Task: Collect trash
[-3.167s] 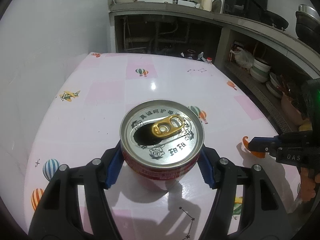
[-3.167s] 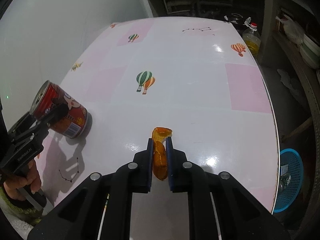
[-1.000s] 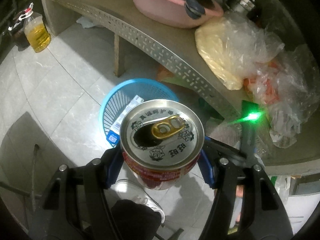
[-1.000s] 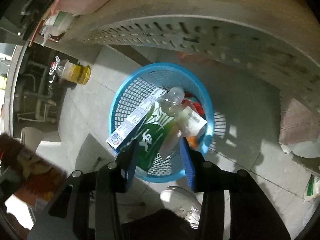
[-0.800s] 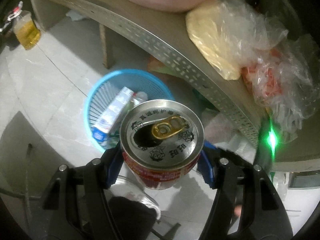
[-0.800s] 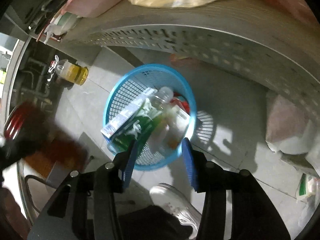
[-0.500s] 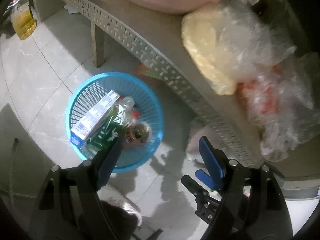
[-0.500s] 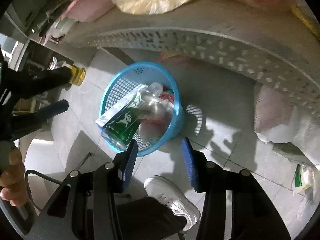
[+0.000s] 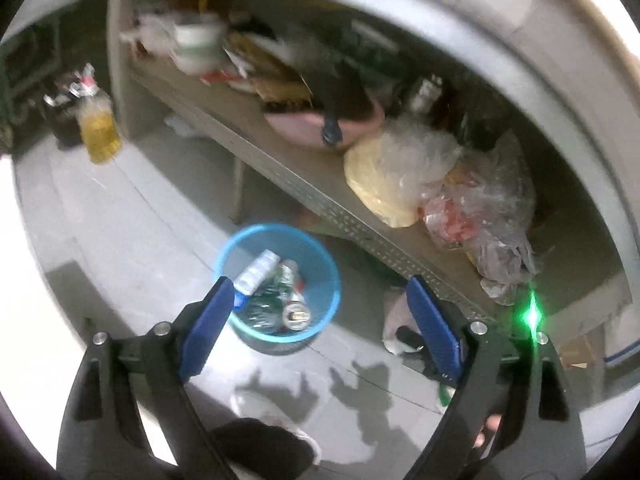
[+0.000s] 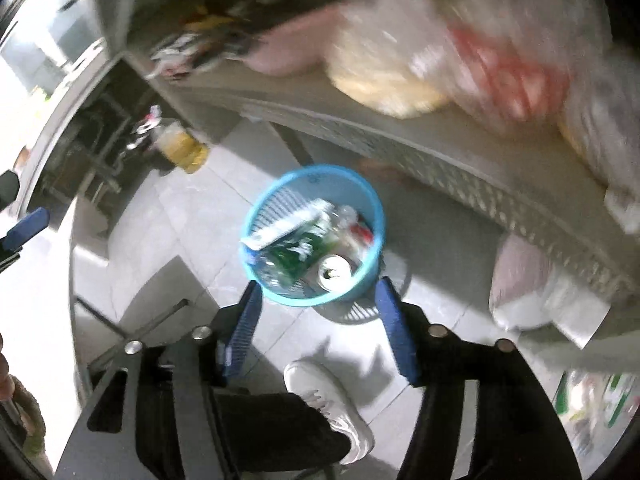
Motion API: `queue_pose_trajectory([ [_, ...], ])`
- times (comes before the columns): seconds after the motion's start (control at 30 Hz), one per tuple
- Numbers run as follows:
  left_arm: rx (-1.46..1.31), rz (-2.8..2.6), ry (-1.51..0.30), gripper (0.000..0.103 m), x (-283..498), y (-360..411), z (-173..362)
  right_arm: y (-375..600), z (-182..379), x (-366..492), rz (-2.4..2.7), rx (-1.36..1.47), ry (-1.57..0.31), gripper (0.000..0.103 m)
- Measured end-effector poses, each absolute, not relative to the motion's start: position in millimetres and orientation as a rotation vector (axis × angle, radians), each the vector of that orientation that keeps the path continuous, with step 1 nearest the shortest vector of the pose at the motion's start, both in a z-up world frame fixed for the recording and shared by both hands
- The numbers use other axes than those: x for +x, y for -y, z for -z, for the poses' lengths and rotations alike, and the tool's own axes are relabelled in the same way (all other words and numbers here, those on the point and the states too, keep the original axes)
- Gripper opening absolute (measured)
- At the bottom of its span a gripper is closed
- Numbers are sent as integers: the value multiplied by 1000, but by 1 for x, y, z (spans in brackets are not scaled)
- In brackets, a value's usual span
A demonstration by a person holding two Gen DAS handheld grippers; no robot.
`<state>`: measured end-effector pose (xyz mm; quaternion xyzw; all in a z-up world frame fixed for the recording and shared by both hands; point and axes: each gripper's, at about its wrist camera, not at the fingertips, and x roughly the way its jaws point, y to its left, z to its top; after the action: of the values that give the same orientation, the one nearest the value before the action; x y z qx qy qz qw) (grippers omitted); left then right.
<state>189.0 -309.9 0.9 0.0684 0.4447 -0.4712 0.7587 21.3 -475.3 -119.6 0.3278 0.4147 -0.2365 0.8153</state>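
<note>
A blue plastic trash basket [image 9: 325, 264] stands on the tiled floor and also shows in the right wrist view [image 10: 372, 200]. Inside it lie the red drink can [image 9: 297, 315], silver top up [image 10: 335, 273], a green plastic bottle [image 10: 294, 256] and a long carton [image 10: 286, 226]. My left gripper [image 9: 318, 300] is open and empty, high above the basket. My right gripper [image 10: 316, 292] is open and empty, also above the basket. The left gripper's blue finger shows at the left edge of the right wrist view [image 10: 26, 226].
A perforated grey shelf [image 9: 320, 192] runs above the basket and holds plastic bags [image 9: 404, 172] and a pink basin [image 9: 316, 126]. A bottle of yellow oil [image 9: 98, 128] stands on the floor. The person's white shoe [image 10: 328, 400] is below the grippers.
The left gripper opened and the can dropped into the basket. The right gripper let go of the orange peel earlier. Both grippers have since risen and drawn back from the basket.
</note>
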Motion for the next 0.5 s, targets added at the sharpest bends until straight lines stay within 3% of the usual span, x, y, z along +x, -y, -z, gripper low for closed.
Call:
queue_pose_trajectory([
  [0.27,59,864,-794,92,142,206,-38,404,40,25,412,395,-767,91],
  [0.37,43,756,-722,92,120,181,-42,378,21,22,380,307,-732,96],
  [0.5,52,627,-692,93,98,159,-38,345,1,11,349,210,-688,96],
])
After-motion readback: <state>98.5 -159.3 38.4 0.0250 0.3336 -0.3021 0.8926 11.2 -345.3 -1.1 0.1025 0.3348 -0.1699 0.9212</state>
